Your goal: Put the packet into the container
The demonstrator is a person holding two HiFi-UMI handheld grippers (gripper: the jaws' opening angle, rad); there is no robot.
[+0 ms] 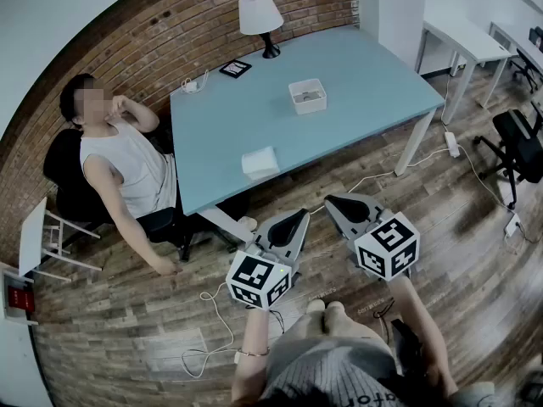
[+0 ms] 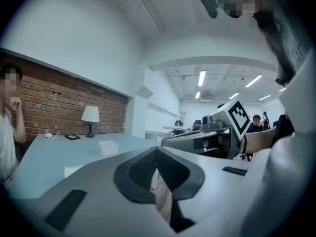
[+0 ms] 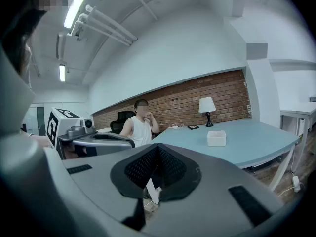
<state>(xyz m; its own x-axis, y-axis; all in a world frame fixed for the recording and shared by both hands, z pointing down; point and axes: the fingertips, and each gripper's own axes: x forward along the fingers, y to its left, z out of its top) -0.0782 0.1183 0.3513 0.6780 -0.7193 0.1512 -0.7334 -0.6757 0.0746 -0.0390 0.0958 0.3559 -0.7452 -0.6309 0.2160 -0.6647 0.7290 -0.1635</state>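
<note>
On desk [image 1: 356, 66], packet [image 1: 260, 162] looks light, soft, flat: pinch one edge; left tongs [image 1: 299, 216], right tongs [image 1: 333, 202] both together, empty

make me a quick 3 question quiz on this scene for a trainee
1. True or false: the packet already lies inside the container.
2. What stands at the far edge of the table? A) lamp B) kettle C) monitor
3. In what state are the left gripper and the right gripper, and does either hold anything?

Key
1. False: the packet lies on the table, apart from the container.
2. A
3. Both are shut, with nothing between the jaws.
</note>
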